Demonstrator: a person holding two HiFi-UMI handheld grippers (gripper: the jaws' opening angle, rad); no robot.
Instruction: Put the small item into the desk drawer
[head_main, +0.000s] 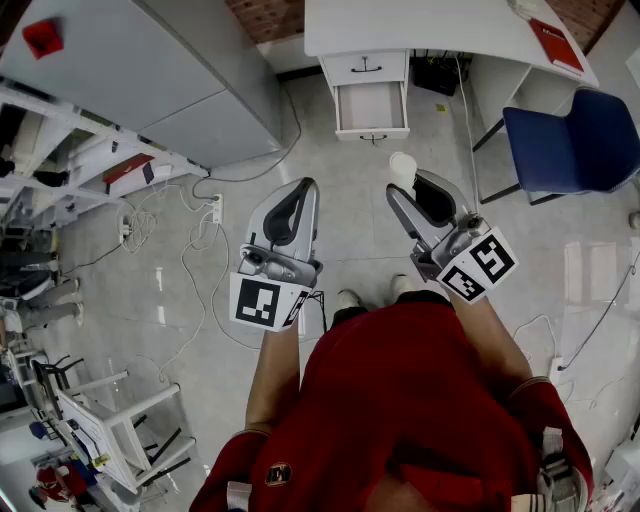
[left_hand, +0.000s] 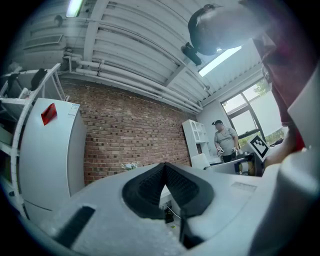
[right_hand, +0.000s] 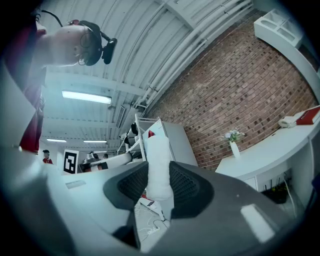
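The small item (head_main: 402, 168) is a white, soft-looking roll. My right gripper (head_main: 407, 187) is shut on it, and its top stands up past the fingertips; in the right gripper view the roll (right_hand: 159, 167) sits squeezed between the black pads of that gripper (right_hand: 159, 189). My left gripper (head_main: 308, 186) is held beside it at the same height, shut and empty, with its pads of the left gripper (left_hand: 164, 172) touching at the tips. The open desk drawer (head_main: 371, 108) lies ahead under the white desk (head_main: 420, 25). Its inside looks empty.
A blue chair (head_main: 570, 140) stands right of the drawer, and a red book (head_main: 555, 45) lies on the desk. A grey cabinet (head_main: 170, 70) and shelving stand at the left. Cables and a power strip (head_main: 217, 208) lie on the floor. A person (left_hand: 225, 140) stands far off.
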